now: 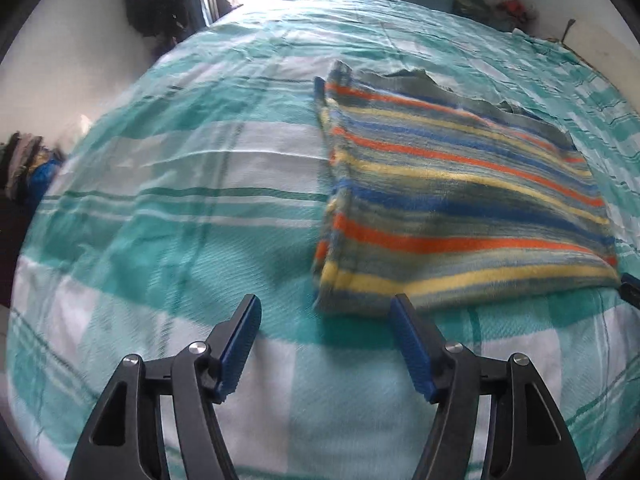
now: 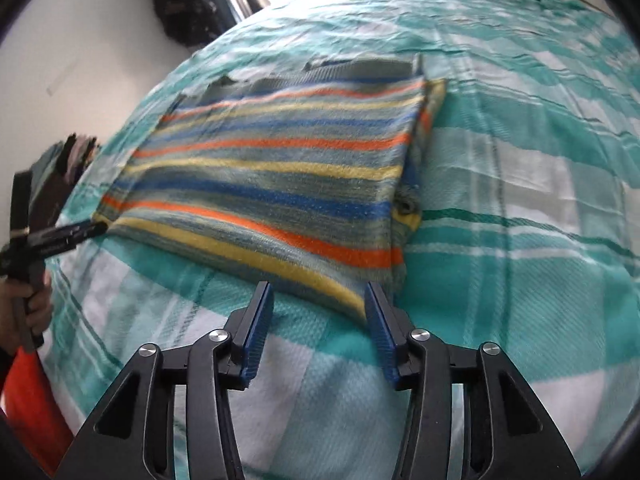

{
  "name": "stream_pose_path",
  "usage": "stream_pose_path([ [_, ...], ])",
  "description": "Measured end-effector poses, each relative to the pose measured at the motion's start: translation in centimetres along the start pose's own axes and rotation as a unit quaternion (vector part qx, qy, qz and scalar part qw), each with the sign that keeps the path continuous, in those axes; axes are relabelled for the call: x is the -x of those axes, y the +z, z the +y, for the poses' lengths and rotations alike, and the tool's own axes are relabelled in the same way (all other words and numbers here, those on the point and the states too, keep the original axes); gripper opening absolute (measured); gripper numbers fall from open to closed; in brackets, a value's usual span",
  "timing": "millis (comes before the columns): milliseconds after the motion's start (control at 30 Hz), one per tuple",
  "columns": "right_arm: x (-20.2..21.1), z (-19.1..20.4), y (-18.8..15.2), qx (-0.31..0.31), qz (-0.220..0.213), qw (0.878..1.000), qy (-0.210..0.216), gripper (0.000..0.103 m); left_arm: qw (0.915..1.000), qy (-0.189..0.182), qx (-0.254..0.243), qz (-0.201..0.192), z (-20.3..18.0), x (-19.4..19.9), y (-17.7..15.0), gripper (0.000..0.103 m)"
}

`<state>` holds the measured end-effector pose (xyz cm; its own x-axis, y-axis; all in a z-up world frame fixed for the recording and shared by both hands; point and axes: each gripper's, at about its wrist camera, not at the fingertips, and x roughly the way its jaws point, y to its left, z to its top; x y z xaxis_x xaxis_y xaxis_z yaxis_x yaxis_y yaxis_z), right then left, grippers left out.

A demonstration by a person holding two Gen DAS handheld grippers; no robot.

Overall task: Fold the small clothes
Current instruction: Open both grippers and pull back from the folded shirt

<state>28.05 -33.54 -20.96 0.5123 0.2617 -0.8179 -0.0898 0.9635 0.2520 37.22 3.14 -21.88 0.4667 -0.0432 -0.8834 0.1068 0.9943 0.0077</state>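
Note:
A striped fleece garment, with orange, blue, yellow and grey bands, lies folded flat on the bed. It also shows in the right wrist view. My left gripper is open and empty, just in front of the garment's near left corner. My right gripper is open and empty, at the garment's near right edge. The left gripper also shows at the far left of the right wrist view, beside the garment's left corner. A tip of the right gripper shows at the right edge of the left wrist view.
The bed carries a teal and white checked sheet. A white wall runs along the left, with a dark bag hanging by a bright window. Piled clothes sit at the far right corner. More clothes lie at the left.

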Motion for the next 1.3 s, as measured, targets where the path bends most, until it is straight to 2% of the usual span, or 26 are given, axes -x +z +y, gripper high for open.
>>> stream_pose_path([
  [33, 0.5, 0.0, -0.4, -0.003, -0.006, 1.0, -0.002, 0.065, 1.0, 0.009, 0.0, -0.002, 0.1, 0.3, -0.3, 0.066],
  [233, 2.2, -0.8, -2.0, -0.04, -0.021, 0.999, -0.023, 0.066, 0.9995, 0.031, -0.002, -0.003, 0.4, 1.5, -1.8, 0.066],
  [533, 3.6, -0.4, -3.8, -0.027, -0.034, 0.997, -0.064, 0.072, 0.9992, 0.036, -0.006, -0.015, -0.1, 2.6, -2.5, 0.066],
  [600, 3.7, -0.1, -3.9, -0.024, -0.039, 0.997, -0.066, 0.073, 0.9992, 0.036, -0.004, -0.017, -0.1, 2.8, -2.5, 0.066],
  [733, 3.9, 0.6, -4.1, -0.015, -0.049, 0.996, -0.074, 0.079, 0.9991, 0.037, -0.004, -0.023, -0.2, 3.2, -2.5, 0.066],
  [1300, 2.6, 2.0, -5.5, -0.01, -0.034, 0.997, -0.073, 0.08, 0.9989, 0.039, -0.011, -0.026, -0.6, 3.5, -2.4, 0.066],
])
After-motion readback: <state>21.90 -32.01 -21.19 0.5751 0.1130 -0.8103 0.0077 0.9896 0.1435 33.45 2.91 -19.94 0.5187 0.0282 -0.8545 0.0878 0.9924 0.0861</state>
